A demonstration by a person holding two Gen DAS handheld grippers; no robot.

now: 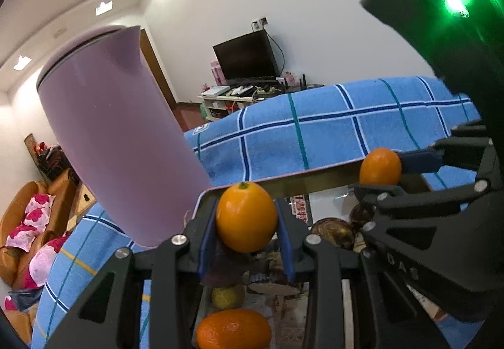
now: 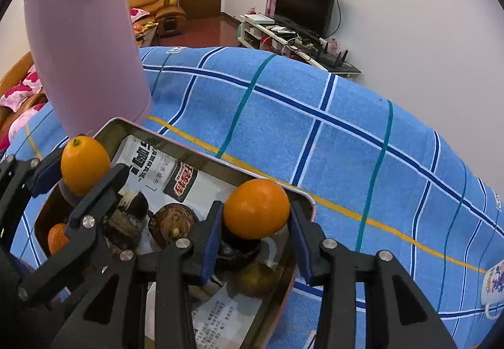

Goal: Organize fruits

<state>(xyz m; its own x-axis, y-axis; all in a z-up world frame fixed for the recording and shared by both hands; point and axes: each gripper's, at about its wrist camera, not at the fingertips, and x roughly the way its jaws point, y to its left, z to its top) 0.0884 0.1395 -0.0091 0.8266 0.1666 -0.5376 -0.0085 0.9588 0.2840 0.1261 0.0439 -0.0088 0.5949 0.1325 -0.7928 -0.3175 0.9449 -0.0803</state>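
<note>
Each gripper is shut on a small orange kumquat above a metal tray (image 2: 220, 164) lined with newspaper. In the left wrist view, my left gripper (image 1: 246, 223) pinches its kumquat (image 1: 245, 210) between blue pads, stem end up. To the right, my right gripper (image 1: 389, 175) holds the second kumquat (image 1: 379, 166) over the tray's far rim (image 1: 315, 180). In the right wrist view the right gripper (image 2: 256, 218) clamps that kumquat (image 2: 256, 207), and the left gripper (image 2: 82, 174) holds its fruit (image 2: 84, 163) at the left. Below lie an orange (image 2: 56, 237), brown fruits (image 2: 173, 223) and another round fruit (image 2: 255, 281).
A tall purple kettle (image 2: 85, 43) stands just beyond the tray's far left corner. The tray rests on a blue checked cloth (image 2: 330, 144). A mug (image 2: 494, 289) sits at the right edge of the cloth. A television and sofas stand farther back in the room.
</note>
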